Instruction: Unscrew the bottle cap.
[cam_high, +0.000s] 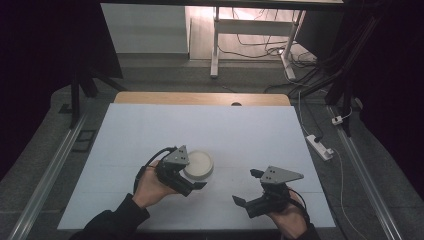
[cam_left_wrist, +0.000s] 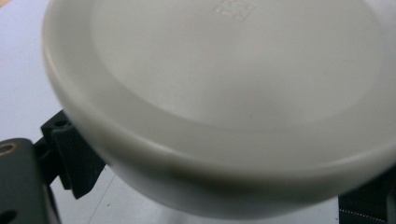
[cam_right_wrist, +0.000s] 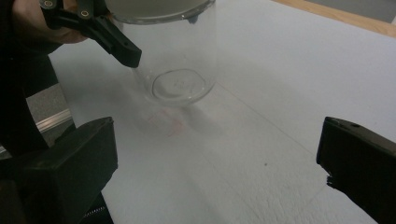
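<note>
- Two grippers work over one white table sheet (cam_high: 150, 135), the largest surface here; it looks smooth, so my guess is a glass base could skid on it if pushed sideways.
- Next in size, the clear glass jar (cam_right_wrist: 180, 70) stands upright on the sheet left of the table's middle, and the right gripper view shows its base flat on the sheet, with nothing visible inside.
- On its mouth sits the round off-white lid (cam_high: 198, 165), level as far as I can judge, with its rounded rim very close in the left gripper view.
- At the lid's near-left edge is the left gripper (cam_high: 189, 183), its jaws apart on either side of the rim; whether they press it yet I cannot tell.
- Well apart to the right, the right gripper (cam_high: 246, 187) hovers low over the sheet with its jaws wide apart and nothing between them.
- For the lid work, I judge it best to bring the free gripper to the jar wall first and steady it.
- Smallest point: grip the rim evenly, since a one-sided pull could tilt the jar.
</note>
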